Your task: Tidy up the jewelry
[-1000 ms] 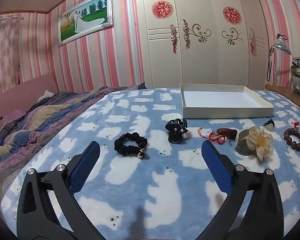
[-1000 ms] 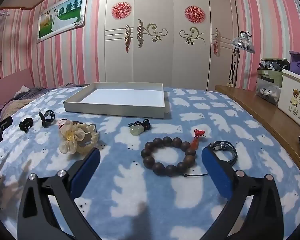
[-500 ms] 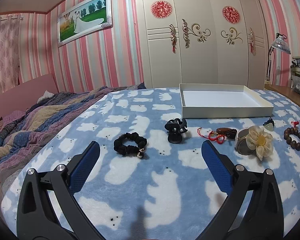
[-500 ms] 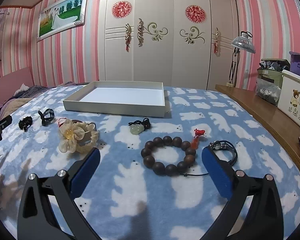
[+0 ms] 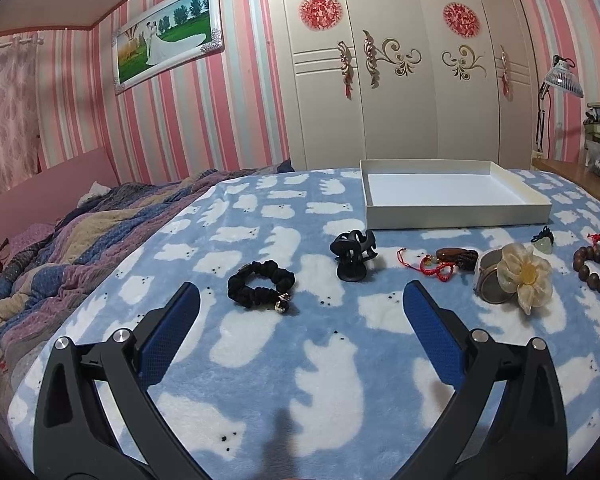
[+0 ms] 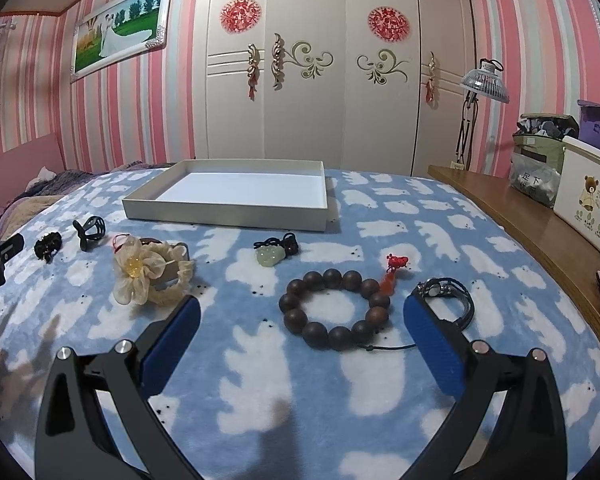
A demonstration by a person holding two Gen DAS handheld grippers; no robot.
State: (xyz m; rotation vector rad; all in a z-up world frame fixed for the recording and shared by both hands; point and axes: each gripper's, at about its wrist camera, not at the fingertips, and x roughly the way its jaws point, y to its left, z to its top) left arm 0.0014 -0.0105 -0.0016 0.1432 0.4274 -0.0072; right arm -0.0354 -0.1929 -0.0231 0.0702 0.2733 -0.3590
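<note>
Both tools are held spread wide over the bed [image 5: 308,360], nothing pinched. The left tool [image 5: 302,300] is aimed just right of the black scrunchie [image 5: 260,285]; the right tool [image 6: 302,306] frames the wooden bead bracelet [image 6: 336,308], lying flat, red tassel pointing away. The white tray [image 6: 224,214] is seen beyond, long axis running away.

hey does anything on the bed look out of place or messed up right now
Nothing looks damaged or spilled. The white tray holds nothing, while the wooden bead bracelet, jade pendant, flower hair tie, black scrunchie and hair claw lie loose on the blanket, unsorted.
</note>
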